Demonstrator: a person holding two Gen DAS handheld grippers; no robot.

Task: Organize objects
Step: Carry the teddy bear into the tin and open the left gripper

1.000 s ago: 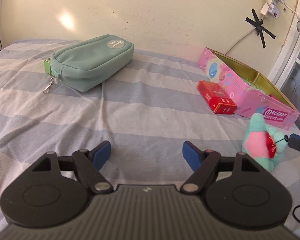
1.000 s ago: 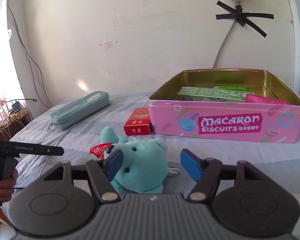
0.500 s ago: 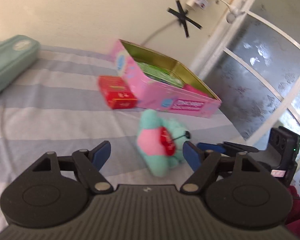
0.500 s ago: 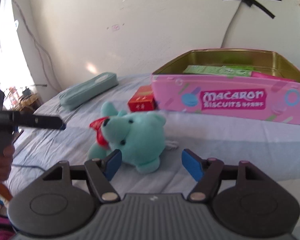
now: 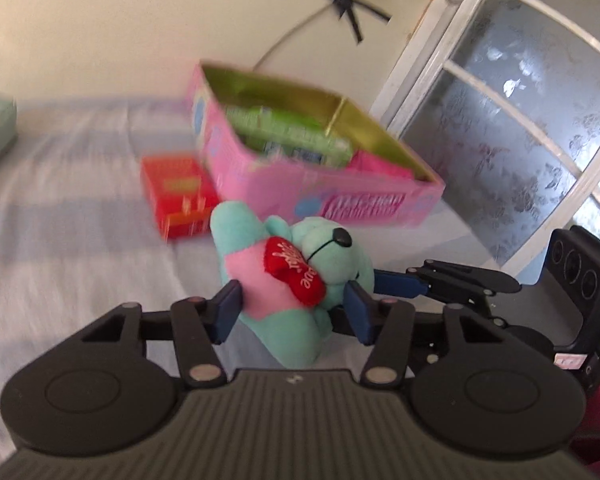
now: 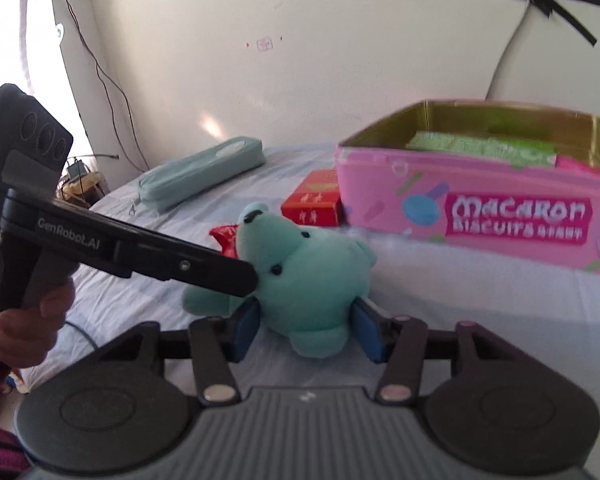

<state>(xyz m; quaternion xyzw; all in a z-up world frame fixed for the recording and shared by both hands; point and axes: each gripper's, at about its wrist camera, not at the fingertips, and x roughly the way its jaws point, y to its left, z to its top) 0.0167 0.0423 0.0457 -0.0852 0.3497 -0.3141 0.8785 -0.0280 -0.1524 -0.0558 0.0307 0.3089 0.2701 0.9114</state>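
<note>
A teal plush bear [image 5: 284,280] with a pink belly and a red heart lies on the striped bed, in front of the pink Macaron biscuit tin [image 5: 340,196]. My left gripper [image 5: 294,312] straddles the bear's body, blue pads close against its sides. My right gripper [image 6: 306,330] straddles the bear's head [image 6: 308,280] from the other side, pads at its cheeks. Both sets of jaws are narrowed around the bear. The tin [image 6: 480,216] is open and holds green and pink packets. A red box [image 5: 178,196] lies beside the tin.
A teal pencil pouch [image 6: 200,172] lies further back on the bed. A wall stands behind the tin and a frosted window [image 5: 520,120] is at the right. The bed's edge drops off at the left in the right wrist view.
My left gripper swung right from the pouch to the bear and narrowed around it. My right gripper moved forward and narrowed around the bear's head.
</note>
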